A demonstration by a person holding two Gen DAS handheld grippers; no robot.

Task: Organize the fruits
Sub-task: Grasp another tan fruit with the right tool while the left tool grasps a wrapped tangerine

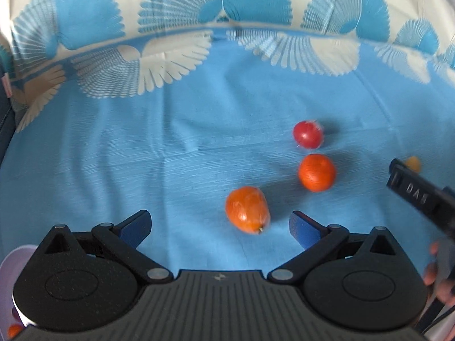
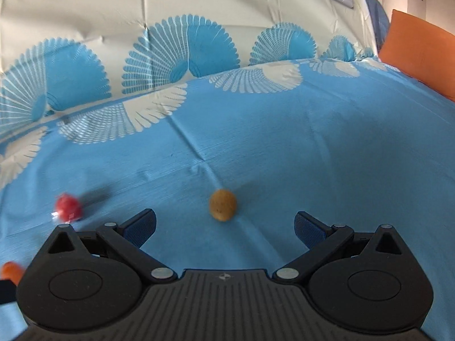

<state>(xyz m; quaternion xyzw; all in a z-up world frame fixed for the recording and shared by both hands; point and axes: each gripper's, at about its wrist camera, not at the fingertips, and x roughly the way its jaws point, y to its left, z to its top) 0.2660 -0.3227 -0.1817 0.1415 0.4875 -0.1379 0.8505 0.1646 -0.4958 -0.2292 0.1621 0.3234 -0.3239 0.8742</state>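
In the left wrist view my left gripper (image 1: pixel 220 224) is open and empty. An oval orange fruit (image 1: pixel 246 209) lies on the blue cloth just ahead, between its fingers. A round orange (image 1: pixel 317 172) and a red fruit (image 1: pixel 307 134) lie farther off to the right. The right gripper's black body (image 1: pixel 418 196) enters at the right edge, in front of a small yellow-brown fruit (image 1: pixel 413 163). In the right wrist view my right gripper (image 2: pixel 224 227) is open and empty, with the yellow-brown fruit (image 2: pixel 222 204) just ahead. The red fruit (image 2: pixel 68 207) lies to the left.
A blue cloth with white fan patterns (image 1: pixel 170 147) covers the surface and rises at the back. A pale bowl (image 1: pixel 14 261) with fruit in it shows at the lower left of the left wrist view. An orange cushion (image 2: pixel 421 54) stands at the far right.
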